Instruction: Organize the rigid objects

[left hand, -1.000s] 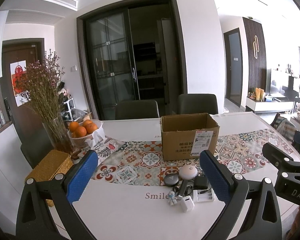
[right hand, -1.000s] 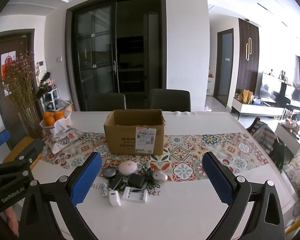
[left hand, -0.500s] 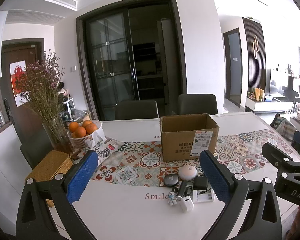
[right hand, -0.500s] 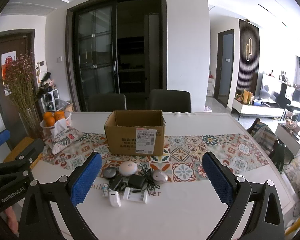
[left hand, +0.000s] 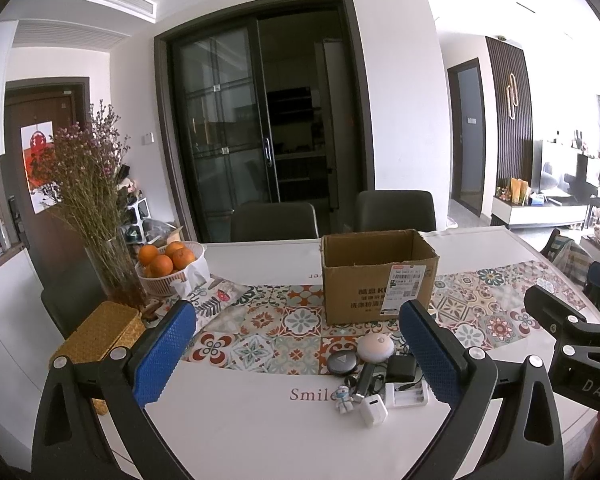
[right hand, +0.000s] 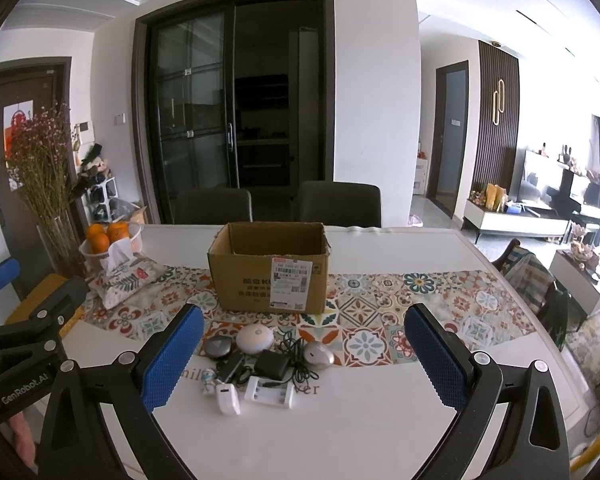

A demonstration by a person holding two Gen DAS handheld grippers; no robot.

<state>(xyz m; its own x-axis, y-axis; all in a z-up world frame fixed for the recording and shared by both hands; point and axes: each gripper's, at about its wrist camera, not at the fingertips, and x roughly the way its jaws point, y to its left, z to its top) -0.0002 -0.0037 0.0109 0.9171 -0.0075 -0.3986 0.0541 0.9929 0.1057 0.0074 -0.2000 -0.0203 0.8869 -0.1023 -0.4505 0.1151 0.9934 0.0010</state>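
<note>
Both tools hang wide apart and empty above the white table (right hand: 360, 420) — the left gripper (left hand: 296, 354) and the right gripper (right hand: 304, 354) alike. The small gadgets (right hand: 260, 364) lie clustered just in front of the open cardboard box (right hand: 268, 276) — none inside it.

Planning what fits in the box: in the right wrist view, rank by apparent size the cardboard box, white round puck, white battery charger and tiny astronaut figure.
1. cardboard box
2. white battery charger and white round puck: look alike, unsure
3. tiny astronaut figure
</note>
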